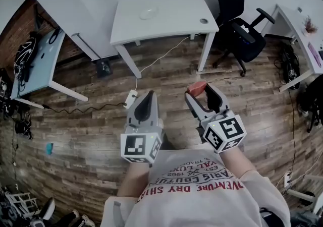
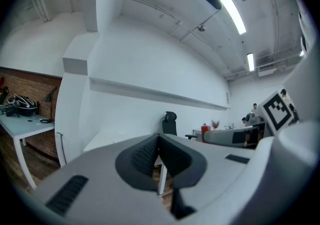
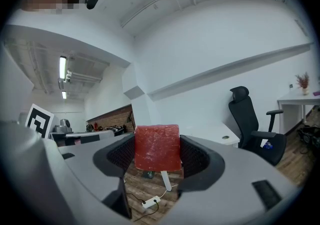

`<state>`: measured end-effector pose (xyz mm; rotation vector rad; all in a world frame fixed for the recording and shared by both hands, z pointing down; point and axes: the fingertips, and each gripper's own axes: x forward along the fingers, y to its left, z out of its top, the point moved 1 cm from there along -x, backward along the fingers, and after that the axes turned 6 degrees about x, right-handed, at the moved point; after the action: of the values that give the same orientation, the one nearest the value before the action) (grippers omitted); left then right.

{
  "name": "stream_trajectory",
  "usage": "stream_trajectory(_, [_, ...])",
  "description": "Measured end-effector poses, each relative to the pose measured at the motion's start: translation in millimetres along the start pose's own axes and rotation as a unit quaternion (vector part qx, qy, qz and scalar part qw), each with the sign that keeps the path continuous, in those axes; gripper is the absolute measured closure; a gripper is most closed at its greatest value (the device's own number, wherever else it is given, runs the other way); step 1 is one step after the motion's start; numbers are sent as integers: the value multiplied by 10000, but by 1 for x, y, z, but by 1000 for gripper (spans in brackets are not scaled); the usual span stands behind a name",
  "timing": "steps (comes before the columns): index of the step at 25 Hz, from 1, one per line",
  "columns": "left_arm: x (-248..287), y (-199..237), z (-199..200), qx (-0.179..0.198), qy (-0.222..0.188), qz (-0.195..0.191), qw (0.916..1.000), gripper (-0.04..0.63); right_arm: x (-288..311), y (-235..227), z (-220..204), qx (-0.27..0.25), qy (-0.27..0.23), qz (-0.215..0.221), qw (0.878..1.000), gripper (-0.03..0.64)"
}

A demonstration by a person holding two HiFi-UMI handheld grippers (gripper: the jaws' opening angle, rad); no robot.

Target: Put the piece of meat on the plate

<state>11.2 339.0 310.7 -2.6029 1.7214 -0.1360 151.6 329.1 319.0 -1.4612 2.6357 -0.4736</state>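
A red slab of meat (image 3: 157, 147) sits upright between the jaws of my right gripper (image 3: 158, 158), which is shut on it. From the head view the meat (image 1: 196, 89) shows as a red block at the tip of the right gripper (image 1: 201, 95), held over the wooden floor. My left gripper (image 1: 145, 104) hangs beside it at the same height, its jaws pressed together with nothing between them; the left gripper (image 2: 158, 155) shows the same in its own view. A white plate (image 1: 149, 13) lies on the white table (image 1: 176, 19) ahead, well beyond both grippers.
A black office chair (image 1: 237, 19) stands right of the white table. A power strip (image 1: 130, 98) and cables lie on the wooden floor below the grippers. A pale blue desk (image 1: 38, 62) stands at the left, another white desk (image 1: 303, 34) at the right.
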Motion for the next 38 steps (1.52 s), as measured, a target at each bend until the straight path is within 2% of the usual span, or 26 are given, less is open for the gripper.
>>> stream_trajectory(8, [67, 83, 4, -150, -126, -85, 9998, 591, 92, -13, 12, 83, 3, -268, 9996, 331])
stream_trajectory(16, [126, 204, 9, -175, -148, -144, 9996, 591, 214, 3, 24, 208, -73, -422, 9989, 330])
stream_trajectory(23, [160, 277, -4, -407, -82, -78, 9991, 591, 283, 9, 22, 260, 60, -511, 9983, 331])
stream_trajectory(32, [195, 310, -27, -355, 146, 206, 9990, 591, 339, -13, 18, 259, 204, -382, 9987, 330])
stream_trajectory(38, [239, 323, -34, -205, 289, 424, 9985, 591, 388, -47, 21, 226, 260, -141, 9993, 331])
